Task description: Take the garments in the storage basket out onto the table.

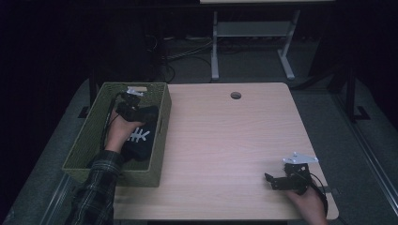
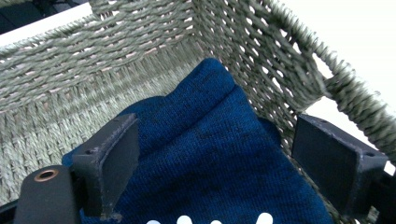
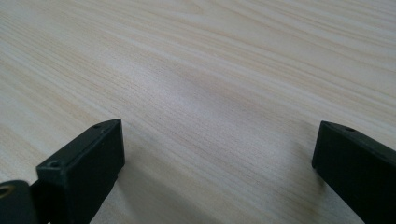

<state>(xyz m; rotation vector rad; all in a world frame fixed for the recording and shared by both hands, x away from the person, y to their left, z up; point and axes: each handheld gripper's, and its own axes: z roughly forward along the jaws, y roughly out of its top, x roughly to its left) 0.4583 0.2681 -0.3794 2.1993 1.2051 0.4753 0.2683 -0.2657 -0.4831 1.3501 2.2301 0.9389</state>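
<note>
A dark blue knitted garment with a white fishbone print lies inside the green woven basket at the table's left edge. My left gripper hangs inside the basket just above the garment's far end, held by a hand in a plaid sleeve. In the left gripper view the blue knit spreads between and below my wide-apart jaws, and the left gripper is open. My right gripper rests low over the table's front right corner, open, with bare wood between its jaws.
The basket wall and a handle opening stand close around the left gripper. The light wooden table has a round cable hole near its far edge. A white desk frame and cables stand on the dark floor beyond.
</note>
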